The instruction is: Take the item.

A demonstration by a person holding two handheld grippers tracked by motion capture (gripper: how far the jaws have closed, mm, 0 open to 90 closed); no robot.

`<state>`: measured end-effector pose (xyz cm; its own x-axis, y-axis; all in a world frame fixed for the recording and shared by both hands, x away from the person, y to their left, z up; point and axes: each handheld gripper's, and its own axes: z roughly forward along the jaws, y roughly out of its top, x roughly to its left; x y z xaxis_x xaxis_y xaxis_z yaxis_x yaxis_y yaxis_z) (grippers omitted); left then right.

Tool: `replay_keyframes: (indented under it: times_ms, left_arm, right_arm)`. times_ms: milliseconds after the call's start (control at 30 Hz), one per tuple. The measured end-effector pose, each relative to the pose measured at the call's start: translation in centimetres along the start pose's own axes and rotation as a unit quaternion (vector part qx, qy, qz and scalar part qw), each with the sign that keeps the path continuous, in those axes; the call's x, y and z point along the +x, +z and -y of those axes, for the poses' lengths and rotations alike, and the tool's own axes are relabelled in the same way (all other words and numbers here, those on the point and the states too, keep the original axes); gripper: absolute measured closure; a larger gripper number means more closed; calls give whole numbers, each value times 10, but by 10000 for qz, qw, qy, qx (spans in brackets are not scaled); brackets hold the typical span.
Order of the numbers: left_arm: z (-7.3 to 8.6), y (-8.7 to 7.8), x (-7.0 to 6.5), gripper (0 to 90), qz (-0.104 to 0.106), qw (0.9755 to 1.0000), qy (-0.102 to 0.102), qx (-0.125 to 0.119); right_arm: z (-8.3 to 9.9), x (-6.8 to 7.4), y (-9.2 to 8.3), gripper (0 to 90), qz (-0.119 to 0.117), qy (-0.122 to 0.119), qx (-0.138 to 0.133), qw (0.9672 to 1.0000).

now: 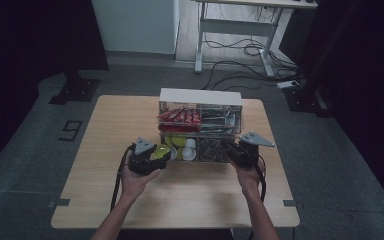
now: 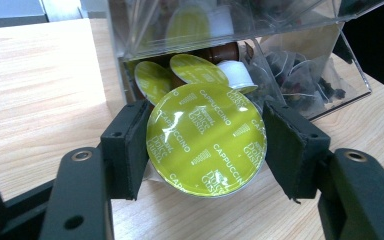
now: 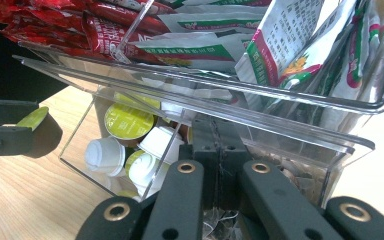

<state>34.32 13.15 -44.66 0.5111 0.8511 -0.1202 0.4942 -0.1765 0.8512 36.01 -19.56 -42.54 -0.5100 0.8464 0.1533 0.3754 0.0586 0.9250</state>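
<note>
I stood at a pale wooden table (image 1: 130, 200) with a gripper in each hand, both reaching toward a clear plastic organiser box (image 1: 200, 125) set just ahead of them. My left gripper (image 2: 205, 137) pinched a round coffee capsule (image 2: 206, 140) between its two black pads, one pad pressed to each side of the rim; its shiny yellow-green foil lid, printed with the word CAPPUCCINO, faced back toward me. The capsule sat just outside the open mouth of the box's lower compartment. Directly beyond the left gripper, inside that compartment, lay more yellow-green capsules (image 2: 195, 69) and a white capsule (image 2: 236, 75), and beyond its right pad a neighbouring section held dark tea bags (image 2: 300, 75) in clear wrappers. My right gripper (image 3: 222, 150) had its jaws pressed together, the two pads meeting against the front of the box's lower section; I could not tell whether anything thin was caught between them. Above the right gripper, the upper tray held red sachets (image 3: 55, 20) toward its left and green-and-white sachets (image 3: 300, 45) toward its right. Off to its left, white capsules (image 3: 105, 155) and a yellow-topped one (image 3: 127, 121) showed through the clear wall.
</note>
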Motion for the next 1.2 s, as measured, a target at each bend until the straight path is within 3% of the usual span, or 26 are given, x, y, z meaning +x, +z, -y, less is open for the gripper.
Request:
replay_keyframes:
  times_ms: [733, 1200]
  left_arm:
    - [8, -16, 13, 383, -135, 9999, -29, -24]
    - [25, -20, 27, 383, -269, 9995, -141, 41]
  right_arm:
    - [0, 1, 0, 892, 22, -13, 1, 10000]
    - [1, 1, 0, 892, 24, -12, -9, 10000]
